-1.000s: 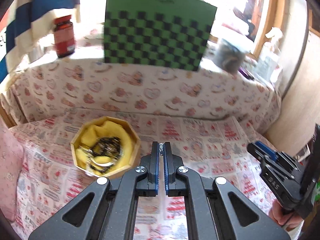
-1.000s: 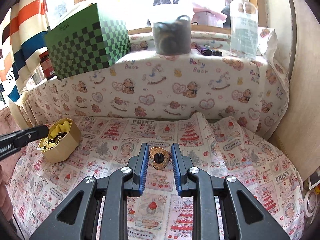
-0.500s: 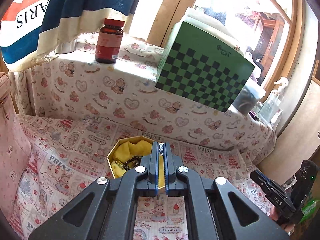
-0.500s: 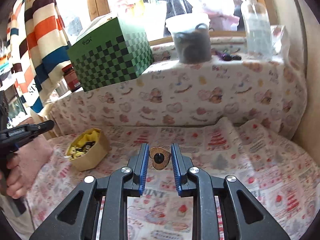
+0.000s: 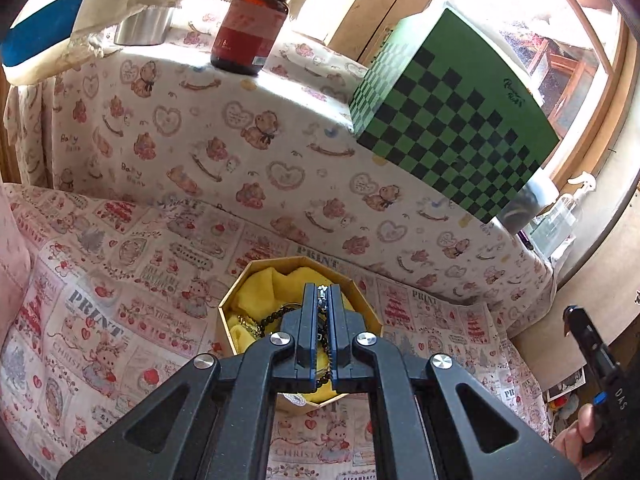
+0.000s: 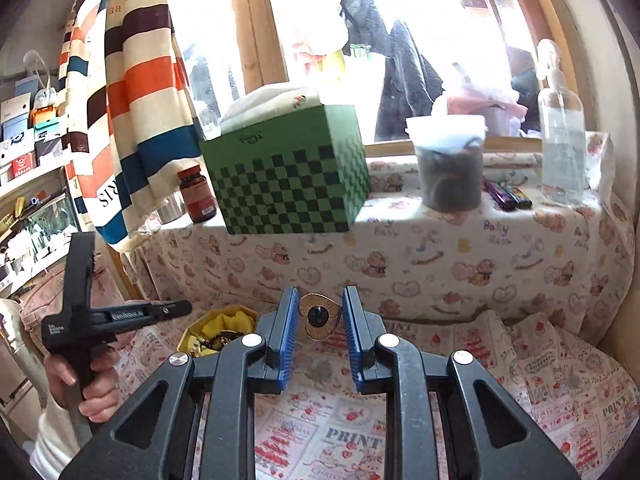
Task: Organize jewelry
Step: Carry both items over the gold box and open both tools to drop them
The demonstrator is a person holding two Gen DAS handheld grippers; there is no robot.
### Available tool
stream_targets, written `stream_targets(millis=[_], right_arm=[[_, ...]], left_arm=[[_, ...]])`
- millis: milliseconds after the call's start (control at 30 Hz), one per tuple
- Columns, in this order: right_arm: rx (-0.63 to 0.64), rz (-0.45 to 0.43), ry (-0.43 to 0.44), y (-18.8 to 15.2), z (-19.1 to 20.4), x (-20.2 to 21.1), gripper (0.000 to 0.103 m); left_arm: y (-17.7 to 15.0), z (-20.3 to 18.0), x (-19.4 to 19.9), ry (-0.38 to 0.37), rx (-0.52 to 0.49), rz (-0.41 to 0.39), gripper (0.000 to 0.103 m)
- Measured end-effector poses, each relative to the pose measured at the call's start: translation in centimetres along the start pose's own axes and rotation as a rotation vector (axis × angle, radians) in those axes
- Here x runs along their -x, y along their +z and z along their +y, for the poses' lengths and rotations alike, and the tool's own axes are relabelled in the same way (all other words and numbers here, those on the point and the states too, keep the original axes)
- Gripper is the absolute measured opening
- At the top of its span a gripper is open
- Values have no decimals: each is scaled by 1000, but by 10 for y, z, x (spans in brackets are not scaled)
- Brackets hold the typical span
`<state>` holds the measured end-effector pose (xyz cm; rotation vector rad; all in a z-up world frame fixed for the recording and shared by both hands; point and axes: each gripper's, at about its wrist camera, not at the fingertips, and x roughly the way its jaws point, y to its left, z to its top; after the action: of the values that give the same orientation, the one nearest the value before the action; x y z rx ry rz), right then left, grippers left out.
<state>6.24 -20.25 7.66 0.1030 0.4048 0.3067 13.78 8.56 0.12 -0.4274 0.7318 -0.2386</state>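
While the octagonal box (image 5: 298, 334) sits at lower centre of the left view, the left gripper (image 5: 323, 300) above it looks pinched on a thin chain (image 5: 322, 292), though glare blurs this. The right gripper (image 6: 320, 312), at lower centre of its view, clamps a heart-shaped brooch (image 6: 320, 316); bring each piece down over the yellow lining (image 5: 280, 284) before letting go.
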Motion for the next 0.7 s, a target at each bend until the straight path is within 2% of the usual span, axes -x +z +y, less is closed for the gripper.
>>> stream_targets(millis=[200,367,500,700], right_arm=[[-37,4,99,20,34,-25,24],[-72,53,169,11,56,-63,24],[-91,120,209,0,68,-92,24],[-48,158,185,-10,81,-116,25]], left_arm=[[-2,19,-20,-44,73,90,3],[-2,19,-19,-40,79,92,3],[2,20,-6,-21,84,50,3],[7,15,21,71,51,-59,3]])
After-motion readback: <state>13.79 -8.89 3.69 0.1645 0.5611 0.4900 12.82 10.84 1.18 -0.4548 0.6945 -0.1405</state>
